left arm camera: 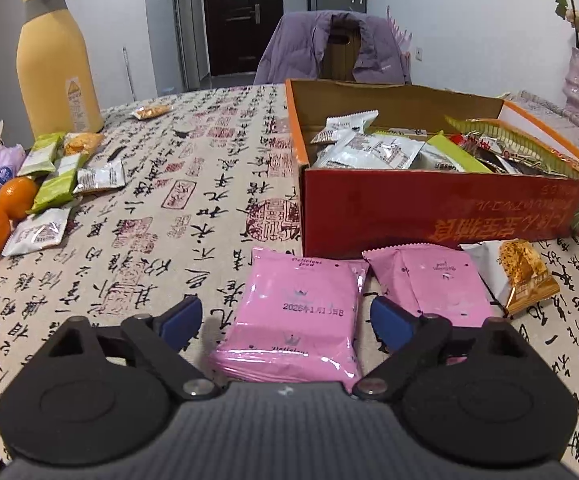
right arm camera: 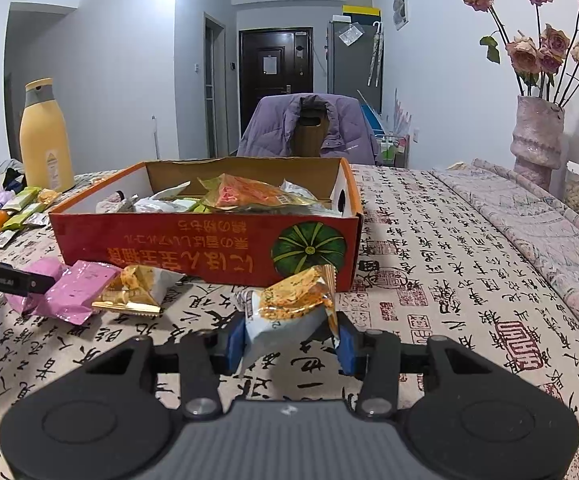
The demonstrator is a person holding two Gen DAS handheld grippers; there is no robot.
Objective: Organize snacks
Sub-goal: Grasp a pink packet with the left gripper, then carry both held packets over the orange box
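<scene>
The left gripper (left arm camera: 285, 320) stands wide open around the nearer of two pink packets (left arm camera: 297, 312); the right gripper (right arm camera: 289, 340) clamps one gold-and-white packet (right arm camera: 293, 312). Beyond lies one red box (right arm camera: 209, 248) holding assorted snacks.

We see the box (right arm camera: 205, 248) mid-table (right arm camera: 449, 280), snack packets piled inside; two flat packets (left arm camera: 297, 312) side by side just before its front wall, a wrapped snack (left arm camera: 525, 276) right of them; bottle (left arm camera: 55, 64), oranges (left arm camera: 1, 212) and loose packets (left arm camera: 55, 176) far left; vase (right arm camera: 537, 140) far right
</scene>
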